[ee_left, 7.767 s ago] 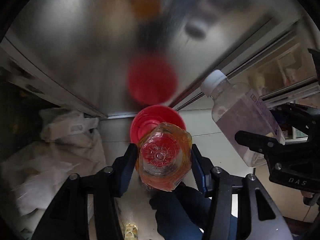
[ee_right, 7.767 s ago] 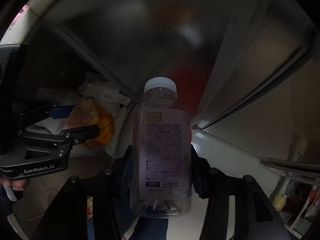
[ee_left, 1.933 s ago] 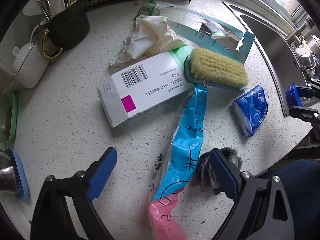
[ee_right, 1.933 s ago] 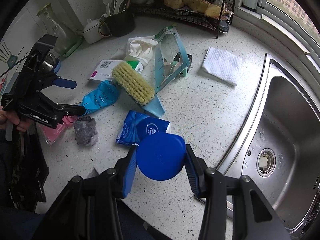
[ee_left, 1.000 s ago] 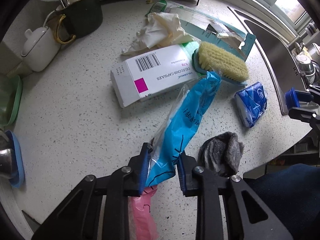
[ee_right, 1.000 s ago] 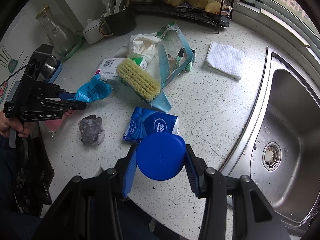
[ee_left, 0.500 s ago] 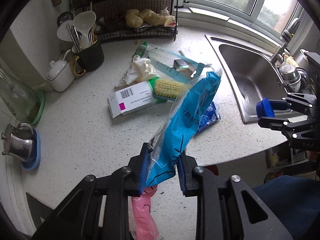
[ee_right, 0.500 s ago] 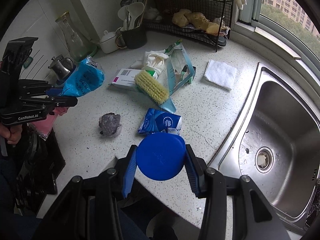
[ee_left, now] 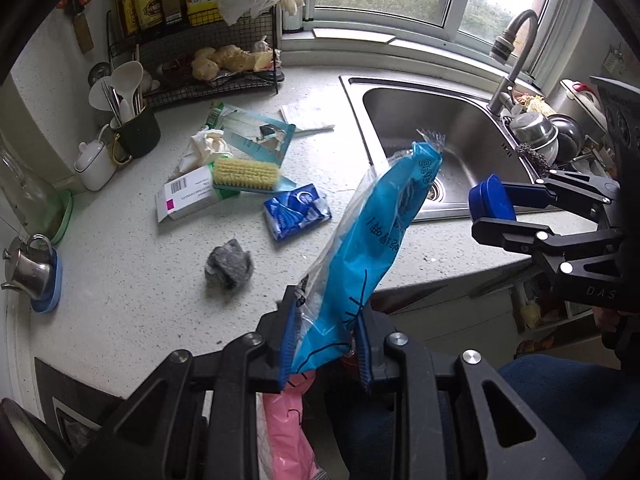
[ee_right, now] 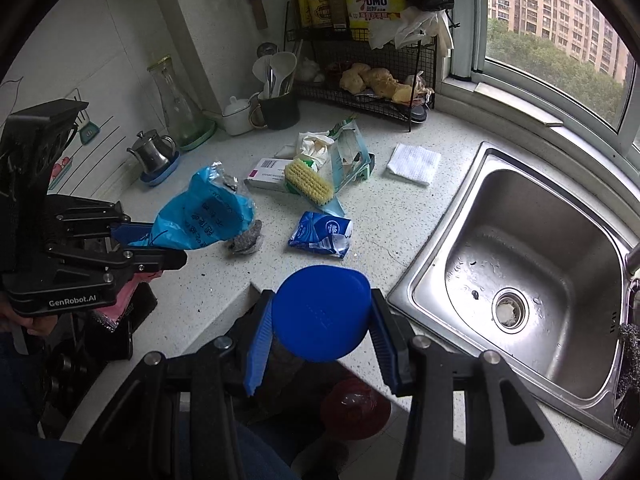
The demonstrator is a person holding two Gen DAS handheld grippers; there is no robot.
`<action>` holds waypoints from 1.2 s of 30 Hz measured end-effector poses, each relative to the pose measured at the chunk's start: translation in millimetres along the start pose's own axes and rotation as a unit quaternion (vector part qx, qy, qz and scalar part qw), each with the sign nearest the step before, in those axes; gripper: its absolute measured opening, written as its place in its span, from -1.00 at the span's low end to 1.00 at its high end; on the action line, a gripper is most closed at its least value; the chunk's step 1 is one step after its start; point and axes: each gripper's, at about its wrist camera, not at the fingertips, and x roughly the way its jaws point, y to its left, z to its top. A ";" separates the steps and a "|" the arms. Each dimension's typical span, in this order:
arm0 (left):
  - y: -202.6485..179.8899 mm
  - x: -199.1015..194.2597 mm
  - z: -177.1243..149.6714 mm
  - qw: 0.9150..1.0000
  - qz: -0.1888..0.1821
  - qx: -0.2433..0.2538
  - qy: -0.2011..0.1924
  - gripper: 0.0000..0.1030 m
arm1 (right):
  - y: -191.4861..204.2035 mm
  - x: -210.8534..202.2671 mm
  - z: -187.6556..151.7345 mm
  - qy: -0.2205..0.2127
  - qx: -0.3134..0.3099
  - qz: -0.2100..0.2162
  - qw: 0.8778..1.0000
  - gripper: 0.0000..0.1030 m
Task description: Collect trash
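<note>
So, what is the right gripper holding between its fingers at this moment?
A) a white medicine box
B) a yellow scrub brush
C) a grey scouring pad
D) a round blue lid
D: the right gripper is shut on the round blue lid, while the scrub brush, medicine box and grey scouring pad all lie on the countertop.

I am in a home kitchen: steel sink [ee_right: 532, 264], faucet [ee_left: 514, 46], utensil cup [ee_right: 280, 108], speckled desk [ee_left: 132, 264], apartment blocks outside.
</note>
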 end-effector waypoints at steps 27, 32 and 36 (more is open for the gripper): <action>-137.9 38.1 -92.5 0.997 -0.033 -0.003 0.070 -0.54 | -22.3 -17.1 -128.5 0.055 0.044 0.018 0.997 -0.17; -140.1 68.5 -103.7 0.996 -0.037 -0.008 0.085 -0.54 | -26.8 1.9 -145.2 0.077 0.064 0.016 0.995 -0.17; -139.9 100.5 -115.9 0.994 -0.055 -0.018 0.095 -0.55 | -26.9 24.8 -157.5 0.093 0.066 0.014 0.993 -0.17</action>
